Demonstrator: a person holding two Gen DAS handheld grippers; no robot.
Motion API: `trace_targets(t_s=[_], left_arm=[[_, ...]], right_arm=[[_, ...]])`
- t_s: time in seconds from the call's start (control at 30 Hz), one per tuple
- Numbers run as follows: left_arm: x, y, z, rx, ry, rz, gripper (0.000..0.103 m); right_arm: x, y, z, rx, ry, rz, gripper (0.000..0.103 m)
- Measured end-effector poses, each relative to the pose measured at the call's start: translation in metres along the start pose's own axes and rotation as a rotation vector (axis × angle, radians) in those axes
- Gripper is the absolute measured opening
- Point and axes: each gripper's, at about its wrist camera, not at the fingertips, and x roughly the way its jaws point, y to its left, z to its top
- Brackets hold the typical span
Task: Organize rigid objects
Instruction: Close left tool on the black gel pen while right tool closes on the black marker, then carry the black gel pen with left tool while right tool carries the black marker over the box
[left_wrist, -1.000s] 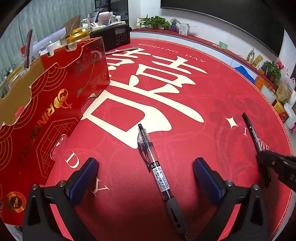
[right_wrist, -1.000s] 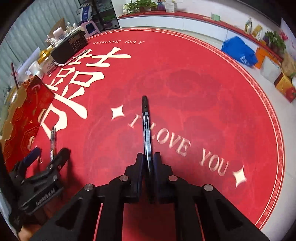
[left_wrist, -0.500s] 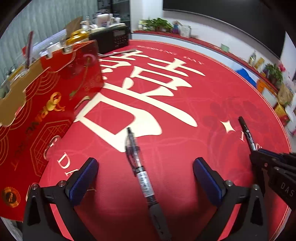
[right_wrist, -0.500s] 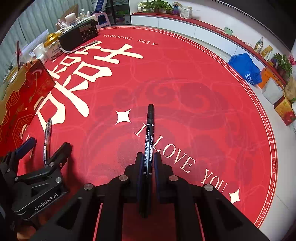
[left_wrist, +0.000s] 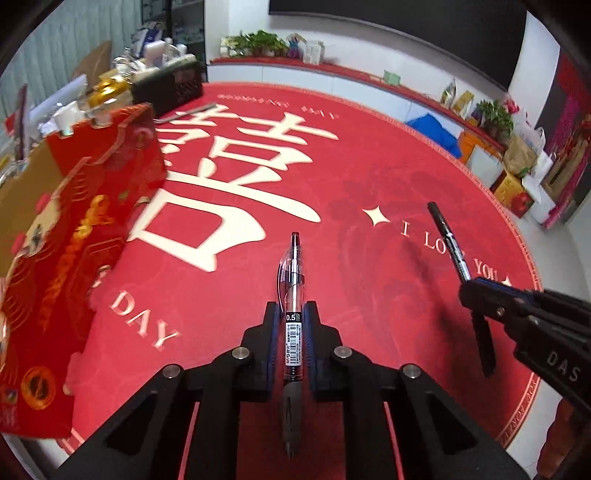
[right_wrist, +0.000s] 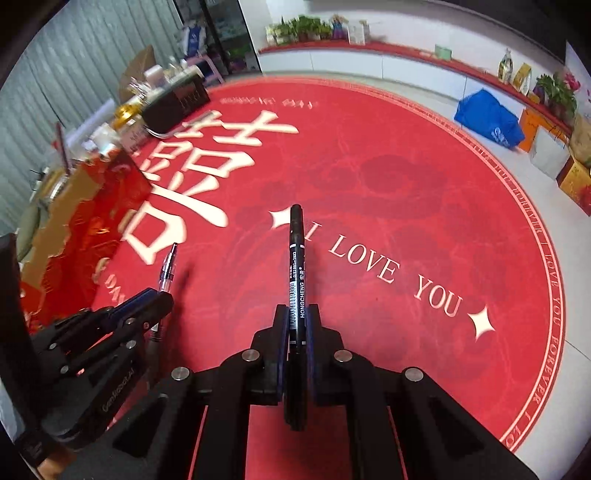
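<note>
A clear gel pen (left_wrist: 293, 266) with a black grip sticks forward from my left gripper (left_wrist: 291, 306); its jaws are closing and the blue pads press on the barrel. A black marker (right_wrist: 297, 251) stands between the pads of my right gripper (right_wrist: 297, 310), whose jaws are closing on it. Both pens hang a little above the round red mat (left_wrist: 369, 166) and cast shadows on it. In the left wrist view the right gripper (left_wrist: 476, 288) holds the marker (left_wrist: 448, 240) at the right. From the right wrist, the left gripper (right_wrist: 159, 295) and its pen (right_wrist: 168, 267) show at the left.
An open red and gold gift box (left_wrist: 74, 240) stands at the mat's left edge. Behind it are a black radio (left_wrist: 168, 88), bottles and clutter. A blue bag (right_wrist: 487, 118) and cartons line the floor at the far right, beyond the mat's rim.
My left gripper was open around the clear pen lying on the mat; now it is shut on it and has lifted it. The right gripper has risen with the marker.
</note>
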Motion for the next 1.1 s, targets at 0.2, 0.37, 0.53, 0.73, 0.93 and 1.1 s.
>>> trace_targets(t_s=[0.2,0.37,0.53,0.73,0.93,1.1], left_arm=[[-0.033,0.007,-0.001,-0.008,-0.066,0.034,0.014],[-0.043,0.009,-0.004,0.001,-0.087,0.061,0.014],[-0.051,0.014,-0.009,-0.008,-0.1,0.078,0.014],[-0.065,0.022,-0.007,-0.022,-0.132,0.089,0.014],[-0.087,0.036,0.001,-0.048,-0.19,0.1,0.014],[-0.113,0.057,0.011,-0.084,-0.252,0.116,0.013]], right_arm=[[-0.014,0.016,-0.014,-0.003,-0.03,0.038,0.01],[-0.017,0.025,-0.017,-0.02,-0.029,0.048,0.01],[-0.021,0.034,-0.017,-0.039,-0.038,0.049,0.01],[-0.03,0.046,-0.013,-0.068,-0.055,0.053,0.01],[-0.038,0.069,0.001,-0.107,-0.077,0.083,0.01],[-0.046,0.099,0.018,-0.164,-0.1,0.12,0.01]])
